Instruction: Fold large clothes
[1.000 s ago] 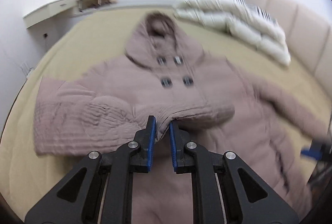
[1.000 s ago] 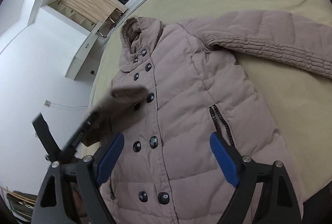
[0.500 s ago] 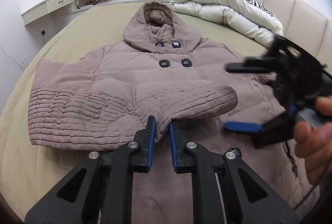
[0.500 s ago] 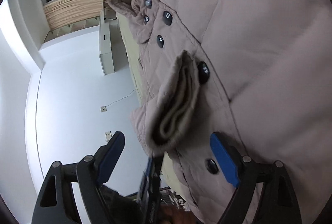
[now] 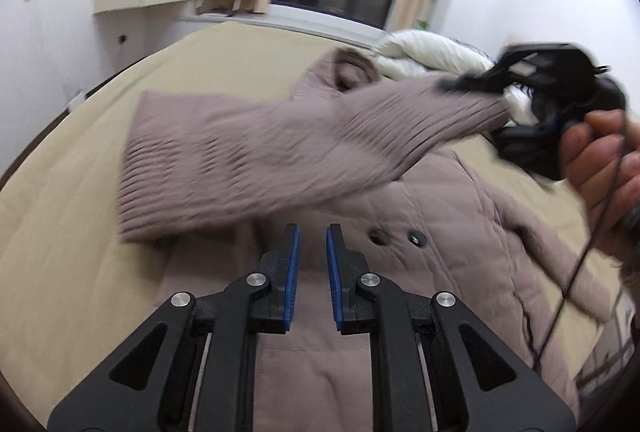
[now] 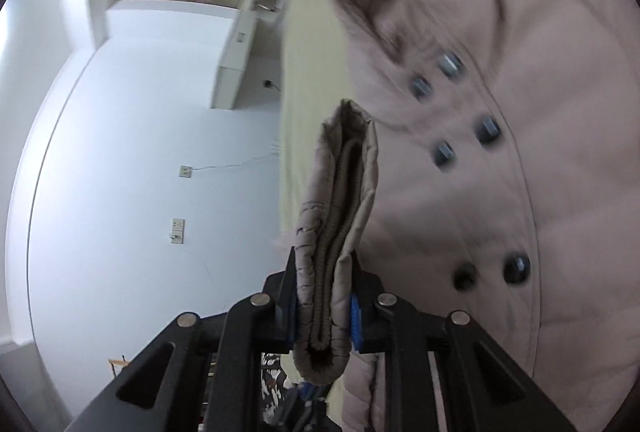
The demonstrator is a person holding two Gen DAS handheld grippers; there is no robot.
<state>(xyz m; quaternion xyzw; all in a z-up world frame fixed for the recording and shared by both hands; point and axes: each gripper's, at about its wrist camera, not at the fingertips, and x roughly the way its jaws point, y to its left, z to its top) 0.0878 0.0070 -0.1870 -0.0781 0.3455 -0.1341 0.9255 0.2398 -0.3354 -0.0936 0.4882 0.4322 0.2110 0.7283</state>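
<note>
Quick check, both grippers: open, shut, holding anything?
Left gripper: jaws nearly shut, nothing between them.
Right gripper: jaws closing, pads pressing on the sleeve cuff of the coat.

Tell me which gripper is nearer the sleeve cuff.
Right. The right gripper is closing on the sleeve cuff, which sits between its pads. The left gripper is nearly shut with nothing in it, low over the coat, apart from the cuff.

Right tool (image 6: 324, 308) closing on something pinched; left tool (image 5: 311, 248) nearly shut, empty
</note>
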